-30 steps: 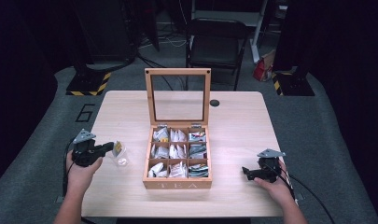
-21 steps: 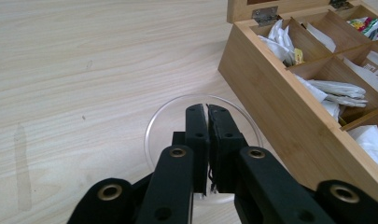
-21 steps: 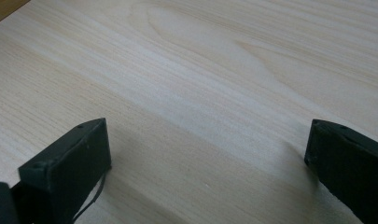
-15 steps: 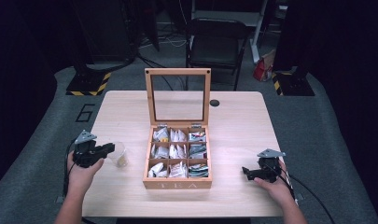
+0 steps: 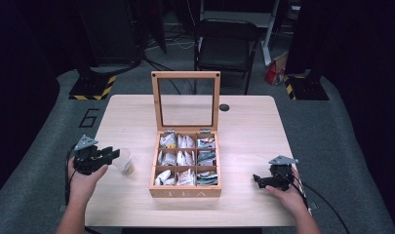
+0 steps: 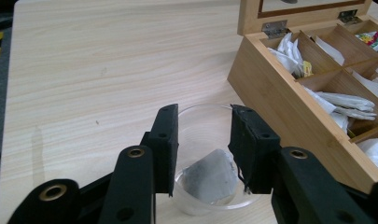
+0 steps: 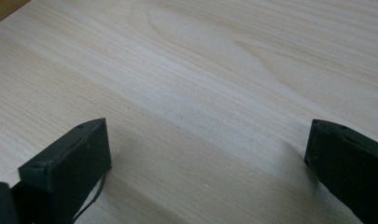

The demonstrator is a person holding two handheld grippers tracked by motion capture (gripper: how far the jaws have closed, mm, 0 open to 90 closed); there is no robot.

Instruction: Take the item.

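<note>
Table (image 5: 248, 131): one nine-compartment tea box (image 5: 186, 162), one cup (image 6: 210, 158) holding one teabag (image 6: 211, 179); both tongs (image 6: 204, 140) (image 7: 205, 154) apart.

The bench (image 5: 244, 136) is pale wood grain, the tea box (image 5: 186, 168) honey-brown with mostly white packets. At its nine o'clock, a clear cup (image 6: 210, 154) holds a grey tea bag (image 6: 210, 179) between black claws (image 6: 204, 140).

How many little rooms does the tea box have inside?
9, in three rows of three inside the open tea box: three at the back by the raised lid, three across the middle, three along the front wall. Each holds tea bags.
</note>
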